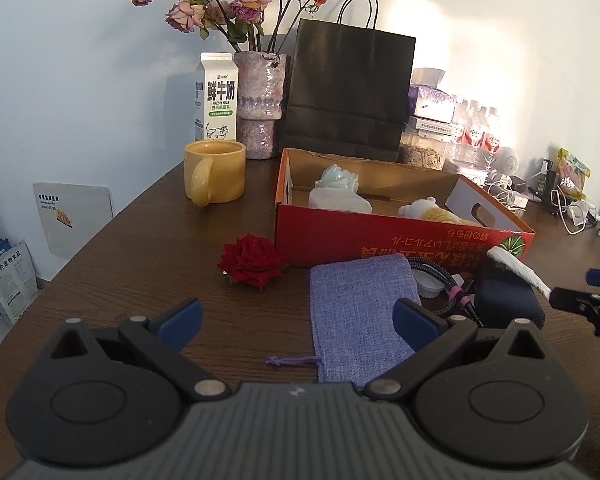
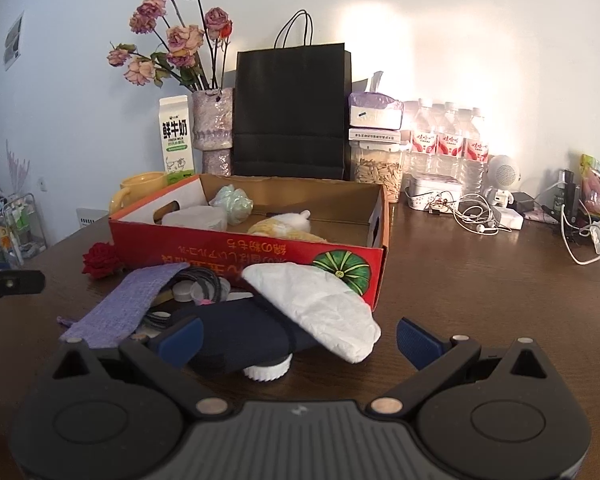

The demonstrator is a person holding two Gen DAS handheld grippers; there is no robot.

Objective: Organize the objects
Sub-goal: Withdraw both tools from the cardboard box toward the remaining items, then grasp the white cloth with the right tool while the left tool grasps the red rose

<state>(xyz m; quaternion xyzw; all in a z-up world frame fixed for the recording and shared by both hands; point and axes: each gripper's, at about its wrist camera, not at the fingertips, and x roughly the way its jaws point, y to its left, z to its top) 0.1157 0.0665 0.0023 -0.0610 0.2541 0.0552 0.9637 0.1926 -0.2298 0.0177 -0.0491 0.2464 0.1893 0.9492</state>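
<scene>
A red cardboard box (image 1: pixel 380 236) stands on the brown table and holds a plush toy (image 1: pixel 432 210), a white lump (image 1: pixel 338 200) and a pale green item (image 1: pixel 338 178). In front of it lie a red rose (image 1: pixel 252 260), a purple cloth pouch (image 1: pixel 360 312), coiled cables (image 1: pixel 448 286), a dark navy case (image 1: pixel 504 304) and a white paper-wrapped item (image 2: pixel 316 304). My left gripper (image 1: pixel 298 322) is open and empty, just short of the pouch. My right gripper (image 2: pixel 300 340) is open and empty, just short of the navy case (image 2: pixel 240 340) and the white item.
A yellow mug (image 1: pixel 214 172), milk carton (image 1: pixel 216 96), vase of dried roses (image 1: pixel 260 104) and black paper bag (image 1: pixel 348 88) stand behind the box. Water bottles (image 2: pixel 448 140), a seed jar (image 2: pixel 378 170), earphones and chargers (image 2: pixel 480 216) crowd the back right. The table's left edge (image 1: pixel 100 228) drops off.
</scene>
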